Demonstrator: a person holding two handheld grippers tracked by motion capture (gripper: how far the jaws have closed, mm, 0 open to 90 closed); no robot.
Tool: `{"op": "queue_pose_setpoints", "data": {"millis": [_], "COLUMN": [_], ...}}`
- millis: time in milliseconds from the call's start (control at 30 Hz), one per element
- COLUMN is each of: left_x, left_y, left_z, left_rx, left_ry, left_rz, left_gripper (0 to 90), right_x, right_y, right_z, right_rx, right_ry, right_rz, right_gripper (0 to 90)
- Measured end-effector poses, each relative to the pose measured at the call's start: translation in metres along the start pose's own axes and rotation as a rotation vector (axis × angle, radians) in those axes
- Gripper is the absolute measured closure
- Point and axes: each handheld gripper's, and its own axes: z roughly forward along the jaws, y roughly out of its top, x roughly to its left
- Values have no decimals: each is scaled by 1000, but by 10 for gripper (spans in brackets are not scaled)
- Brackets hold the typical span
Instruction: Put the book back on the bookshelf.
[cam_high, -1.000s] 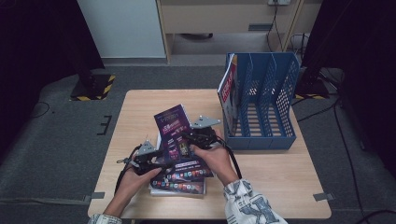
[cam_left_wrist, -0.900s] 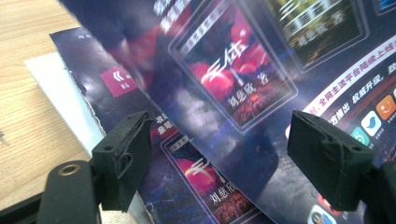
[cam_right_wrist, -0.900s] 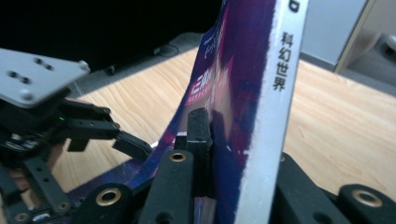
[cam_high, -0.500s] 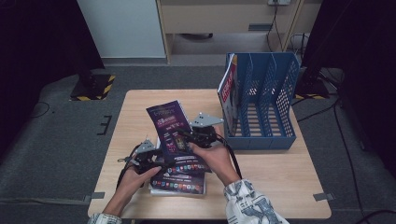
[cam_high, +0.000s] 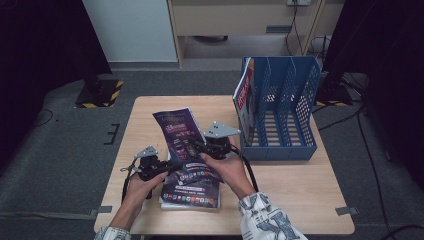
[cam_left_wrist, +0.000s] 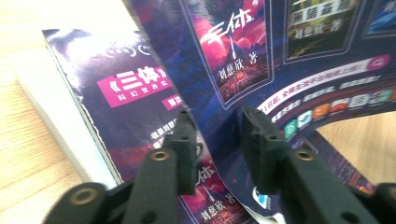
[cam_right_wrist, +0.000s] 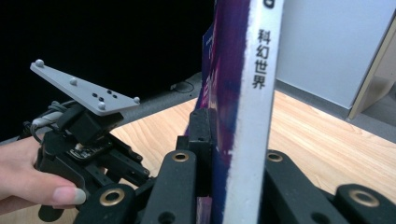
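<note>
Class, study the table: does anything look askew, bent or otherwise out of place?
Yes. The top magazine stands tilted up off the stack, its cover bowed, instead of lying flat. The right gripper clamps its spine; the left gripper has just been closing at its lower edge. One red magazine already stands in the blue file rack.

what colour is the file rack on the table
Blue: the file rack has perforated blue dividers, clearest in the high view.
</note>
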Motion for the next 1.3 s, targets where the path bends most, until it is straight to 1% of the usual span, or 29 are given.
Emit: {"op": "queue_pose_setpoints", "data": {"millis": [100, 167, 200, 233, 267, 300, 333, 367, 400, 500, 633, 700, 767, 833, 967, 1000, 1033, 1300], "left_x": [-1, -4, -4, -5, -7, -7, -9, -9, -11, -12, -12, -12, -13, -13, -14, -15, -16, -16], "left_y": [2, 5, 5, 6, 8, 8, 10, 10, 12, 15, 17, 17, 18, 18, 19, 19, 19, 18], "left_z": [-2, -5, -5, -6, -8, -8, -10, -10, -12, -16, -23, -24, -25, -26, -26, -26, -25, -26], "left_rx": [-2, -9, -9, -11, -14, -14, -18, -18, -20, -22, -32, -32, -32, -32, -32, -32, -34, -36], "left_ry": [6, 29, 29, 41, 63, 63, 90, 90, 118, 156, 191, 189, 196, 196, 199, 200, 199, 195], "left_rz": [-1, 31, 31, 42, 67, 67, 96, 96, 121, 157, 192, 195, 213, 217, 234, 240, 250, 254], "left_gripper": [746, 771, 777, 781, 783, 785, 787, 787, 789, 791, 800, 808, 810, 812, 815, 815, 816, 816], "right_x": [-2, -5, -7, -8, -9, -9, -11, -11, -12, -12, -12, -12, -13, -14, -15, -15, -15, -14], "right_y": [-1, -2, -2, -3, -3, -3, -5, -5, -5, -6, -8, -9, -10, -11, -9, -9, -5, 9], "right_z": [-1, -3, -5, -6, -7, -7, -8, -9, -9, -9, -9, -9, -10, -10, -13, -13, -15, -19], "right_rx": [-3, -1, 1, 0, 0, 0, 0, -1, -1, -4, -3, -3, -3, -2, -13, -13, -38, -63], "right_ry": [-5, -17, -20, -22, -25, -25, -30, -29, -29, -25, -23, -16, -16, -14, -9, -9, -4, 30], "right_rz": [-10, -14, -11, -10, -7, -7, -10, -7, -7, -5, -4, -4, -2, -1, 0, 0, 4, -20], "right_gripper": [826, 826, 826, 826, 826, 826, 826, 826, 826, 825, 823, 822, 817, 813, 767, 767, 755, 710]}}
